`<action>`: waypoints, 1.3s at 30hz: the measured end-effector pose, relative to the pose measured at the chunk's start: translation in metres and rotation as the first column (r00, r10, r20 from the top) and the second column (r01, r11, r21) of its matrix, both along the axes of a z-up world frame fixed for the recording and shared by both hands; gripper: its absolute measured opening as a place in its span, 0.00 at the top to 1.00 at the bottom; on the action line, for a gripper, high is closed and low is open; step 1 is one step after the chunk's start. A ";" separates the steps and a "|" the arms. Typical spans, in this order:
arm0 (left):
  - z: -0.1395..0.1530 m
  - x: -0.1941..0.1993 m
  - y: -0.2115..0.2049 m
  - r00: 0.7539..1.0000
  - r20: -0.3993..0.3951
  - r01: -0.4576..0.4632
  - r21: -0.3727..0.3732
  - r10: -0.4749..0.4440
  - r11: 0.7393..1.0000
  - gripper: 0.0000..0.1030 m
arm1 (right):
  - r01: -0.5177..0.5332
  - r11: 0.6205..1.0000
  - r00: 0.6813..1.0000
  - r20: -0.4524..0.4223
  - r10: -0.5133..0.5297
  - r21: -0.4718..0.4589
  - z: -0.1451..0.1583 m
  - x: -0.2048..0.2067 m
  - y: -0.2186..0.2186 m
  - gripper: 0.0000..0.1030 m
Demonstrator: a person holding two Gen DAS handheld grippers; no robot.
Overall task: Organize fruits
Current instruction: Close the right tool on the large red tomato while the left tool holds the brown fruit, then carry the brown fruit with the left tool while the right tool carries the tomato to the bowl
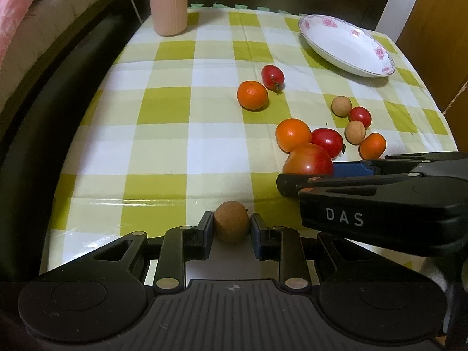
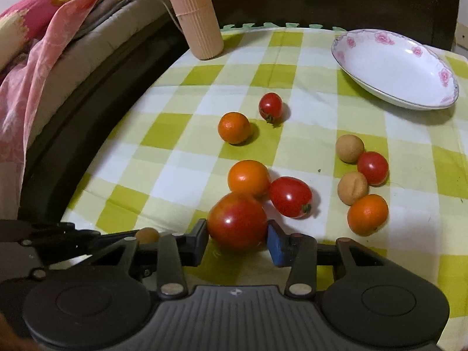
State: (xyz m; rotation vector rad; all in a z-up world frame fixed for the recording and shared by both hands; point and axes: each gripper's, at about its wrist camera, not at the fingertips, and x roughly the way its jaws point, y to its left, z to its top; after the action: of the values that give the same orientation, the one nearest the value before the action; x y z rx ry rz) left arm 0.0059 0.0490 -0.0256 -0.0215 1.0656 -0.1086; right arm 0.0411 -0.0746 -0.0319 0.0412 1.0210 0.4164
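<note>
Working from the left, our left gripper is pinching a small round brown longan-like fruit between its two pads, low over the near edge of the green-and-white checked tablecloth. To its right, our right gripper has its jaws set against both sides of a large round red tomato; we cannot tell whether the tomato is lifted or resting on the cloth.

Risks from here:
- The brown fruit is held near the pad tips. We judge that a tilt or a slackened squeeze could let it roll off the near table edge.
- The large tomato touches a smooth orange mandarin just ahead of the right gripper, and a glossy red cherry tomato lies ahead and to the right of it. A sideways lift could send either one rolling.
- The two grippers sit close together and could collide on a crossing path.

Containers: the shallow white porcelain dish with pink flower rim stands far ahead and to the right of the right gripper, and holds nothing. The ribbed pink cylindrical container stands far ahead and to the left; we cannot see its contents. All remaining fruit lies loose on the cloth between the grippers and the dish.
</note>
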 end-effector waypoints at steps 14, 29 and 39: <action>0.005 0.000 -0.004 0.999 0.034 0.006 -0.009 -0.006 1.000 0.67 | 0.056 0.997 0.998 0.022 -0.055 -0.050 0.014 -0.031 -0.033 0.61; 0.016 0.019 -0.055 0.990 0.080 0.118 -0.021 -0.116 0.993 0.67 | 0.173 0.985 0.984 0.049 -0.173 0.005 0.023 -0.035 -0.083 0.61; 0.023 0.050 -0.074 0.983 0.114 0.149 -0.036 -0.144 0.988 0.67 | 0.215 0.976 0.974 0.068 -0.216 0.020 0.030 -0.011 -0.099 0.61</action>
State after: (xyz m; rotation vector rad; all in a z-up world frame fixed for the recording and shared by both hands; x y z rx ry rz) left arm 0.0554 -0.0251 -0.0026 0.0230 0.9527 -0.2636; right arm 0.0300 -0.1735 -0.0017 0.1469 0.9338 0.2248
